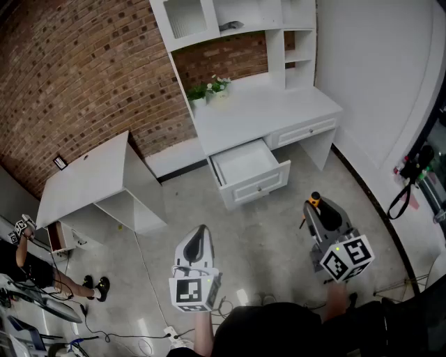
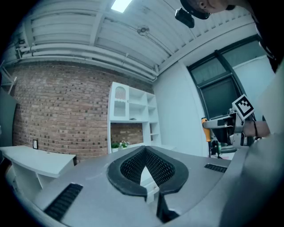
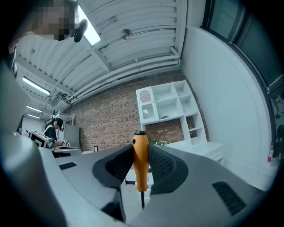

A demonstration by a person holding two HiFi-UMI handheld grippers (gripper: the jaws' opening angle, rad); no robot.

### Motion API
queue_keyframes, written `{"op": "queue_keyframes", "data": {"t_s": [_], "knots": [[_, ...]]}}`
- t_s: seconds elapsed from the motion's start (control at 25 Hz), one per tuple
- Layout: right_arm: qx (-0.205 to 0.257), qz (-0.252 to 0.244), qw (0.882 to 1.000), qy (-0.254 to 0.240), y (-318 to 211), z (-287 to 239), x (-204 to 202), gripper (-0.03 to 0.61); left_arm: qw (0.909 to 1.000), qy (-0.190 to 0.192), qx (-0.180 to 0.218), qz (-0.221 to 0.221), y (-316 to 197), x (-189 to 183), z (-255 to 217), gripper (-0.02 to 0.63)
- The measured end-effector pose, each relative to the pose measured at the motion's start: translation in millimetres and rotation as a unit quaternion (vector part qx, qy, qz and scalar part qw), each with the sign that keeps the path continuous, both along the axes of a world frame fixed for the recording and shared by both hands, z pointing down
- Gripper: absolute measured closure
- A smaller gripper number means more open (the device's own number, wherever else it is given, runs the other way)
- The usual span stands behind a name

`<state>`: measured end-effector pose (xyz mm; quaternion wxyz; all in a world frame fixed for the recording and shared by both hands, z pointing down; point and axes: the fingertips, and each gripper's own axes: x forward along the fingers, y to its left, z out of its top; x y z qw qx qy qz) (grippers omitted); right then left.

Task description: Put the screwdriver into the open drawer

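An orange-handled screwdriver stands upright between the jaws of my right gripper, handle up and dark shaft pointing down. The pads press on the handle from both sides. In the head view that gripper hovers over the floor at the right, the screwdriver at its tip. The open white drawer juts from the white desk beyond it. My left gripper is held level at lower centre, its jaws meeting at the tips with nothing between them.
A white shelf unit tops the desk, with a small plant on the desk's left end. A second white table stands at the left by the brick wall. A person sits at far left. Cables lie on the floor.
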<state>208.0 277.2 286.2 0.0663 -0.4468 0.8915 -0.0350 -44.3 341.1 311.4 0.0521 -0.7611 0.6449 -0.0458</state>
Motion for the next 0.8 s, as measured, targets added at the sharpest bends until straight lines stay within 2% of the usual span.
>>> {"op": "queue_keyframes", "data": {"t_s": [0.52, 0.8], "knots": [[-0.004, 0.002, 1.000, -0.004, -16, 7, 18, 0.465, 0.9999, 0.008, -0.013, -0.001, -14, 21, 12, 0.606], [-0.007, -0.008, 1.000, -0.004, -38, 10, 5, 0.465, 0.9995, 0.012, -0.026, -0.015, -28, 8, 23, 0.606]]}}
